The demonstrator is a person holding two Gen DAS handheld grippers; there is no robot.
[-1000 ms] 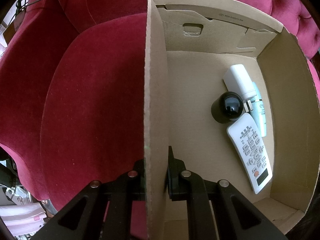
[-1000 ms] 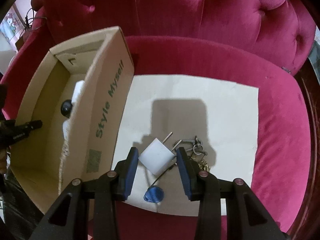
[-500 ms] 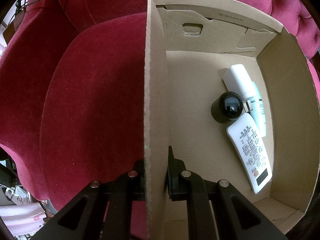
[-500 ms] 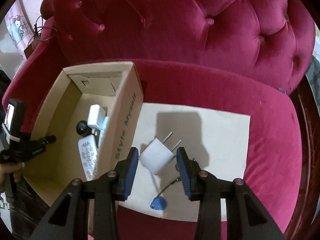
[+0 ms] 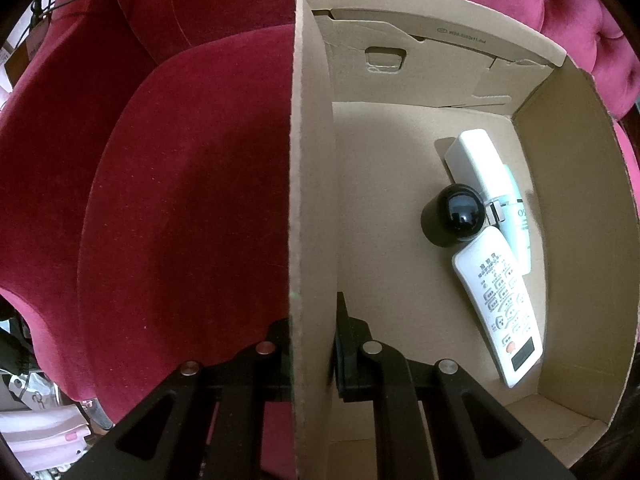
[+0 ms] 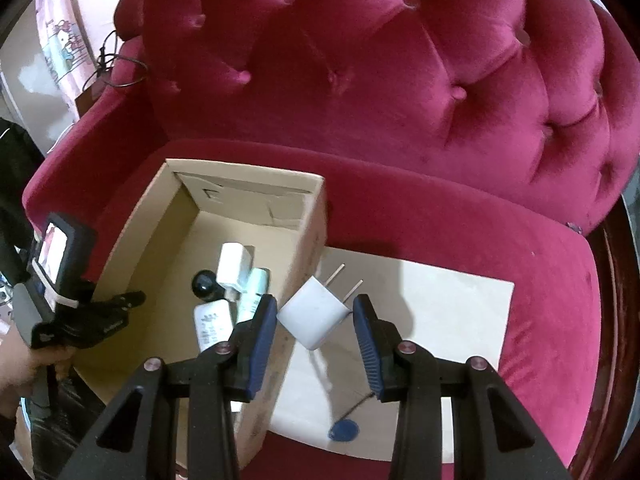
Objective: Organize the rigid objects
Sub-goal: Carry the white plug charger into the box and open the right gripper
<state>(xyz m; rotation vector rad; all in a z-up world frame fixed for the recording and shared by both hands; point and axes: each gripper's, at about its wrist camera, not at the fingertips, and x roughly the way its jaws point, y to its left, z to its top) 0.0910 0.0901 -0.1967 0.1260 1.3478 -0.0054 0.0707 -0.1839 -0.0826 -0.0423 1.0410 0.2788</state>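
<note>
Right hand-held gripper point(image 6: 316, 322) risen off the sheet point(image 6: 436, 304) with the plug point(image 6: 314, 314) clamped, now beside the box point(image 5: 312, 184) wall, left hand-held gripper point(image 5: 312, 344) pinched tight on that wall

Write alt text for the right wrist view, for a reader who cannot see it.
The right tool holds a white plug adapter, prongs up, beside an open cardboard box on a red tufted sofa. The box holds a remote, a black ball and white bottles; the left tool grips its far wall.
</note>
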